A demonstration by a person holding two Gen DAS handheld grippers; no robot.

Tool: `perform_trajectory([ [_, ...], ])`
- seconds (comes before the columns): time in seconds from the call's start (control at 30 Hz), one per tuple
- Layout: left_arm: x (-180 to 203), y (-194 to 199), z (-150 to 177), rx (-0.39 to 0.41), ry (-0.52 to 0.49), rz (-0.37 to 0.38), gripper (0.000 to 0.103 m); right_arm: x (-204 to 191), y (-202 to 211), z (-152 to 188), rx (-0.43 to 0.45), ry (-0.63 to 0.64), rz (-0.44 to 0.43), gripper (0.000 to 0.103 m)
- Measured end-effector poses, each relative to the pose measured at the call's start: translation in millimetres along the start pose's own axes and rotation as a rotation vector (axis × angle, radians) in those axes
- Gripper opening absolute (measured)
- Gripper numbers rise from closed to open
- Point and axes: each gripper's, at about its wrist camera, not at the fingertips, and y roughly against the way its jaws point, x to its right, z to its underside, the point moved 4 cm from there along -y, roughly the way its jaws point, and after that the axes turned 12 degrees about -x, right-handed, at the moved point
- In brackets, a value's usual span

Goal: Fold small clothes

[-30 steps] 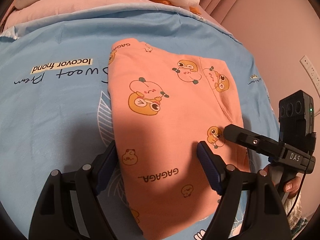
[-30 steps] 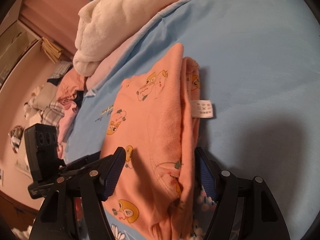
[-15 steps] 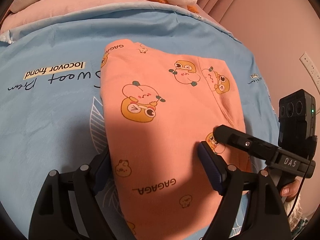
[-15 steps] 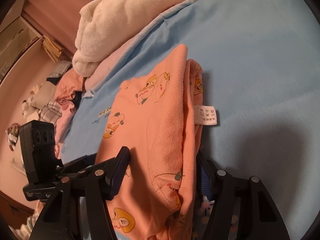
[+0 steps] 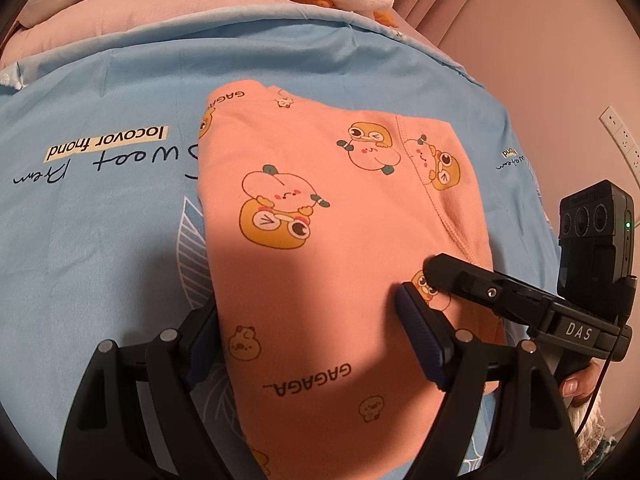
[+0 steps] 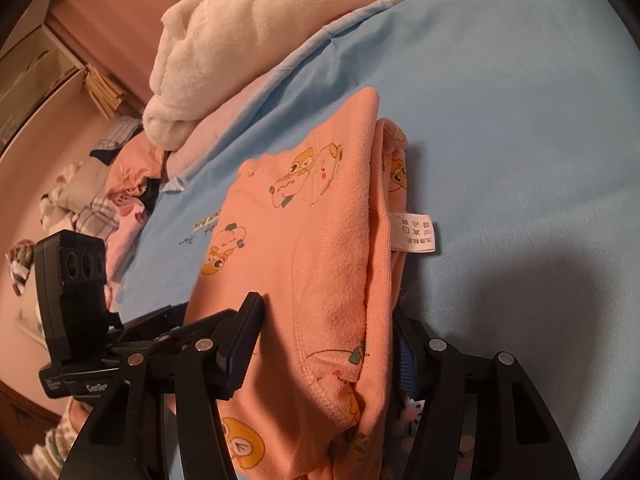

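Both spread, the left tongs (image 5: 308,320) and right tongs (image 6: 324,344) straddled the folded garment (image 5: 340,240) lying between their fingers, soft and limp, probably best pinched at its edges.

left gripper (image 5: 312,328) straddles the folded orange garment (image 5: 340,248) on the blue sheet (image 5: 100,220), jaws wide apart.

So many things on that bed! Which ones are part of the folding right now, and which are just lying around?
In the job:
- orange printed garment, half folded
- left tongs, open around its near edge
- right tongs, open around its other side

Just lying about:
- blue sheet
- white fluffy blanket
- clothes heap
- wall socket
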Motion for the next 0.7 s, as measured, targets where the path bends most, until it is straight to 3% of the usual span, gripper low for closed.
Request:
perform_trajectory([
  [0.2, -0.9, -0.2, -0.5, 0.005, 0.001, 0.004, 0.08, -0.4, 0.3, 0.5, 0.001, 0.002, -0.003, 0.061],
  [0.7, -3.6, 2.1, 1.4, 0.025, 0.018, -0.027, 0.065, 0.3, 0.0, -0.4, 0.012, 0.0, -0.013, 0.056],
])
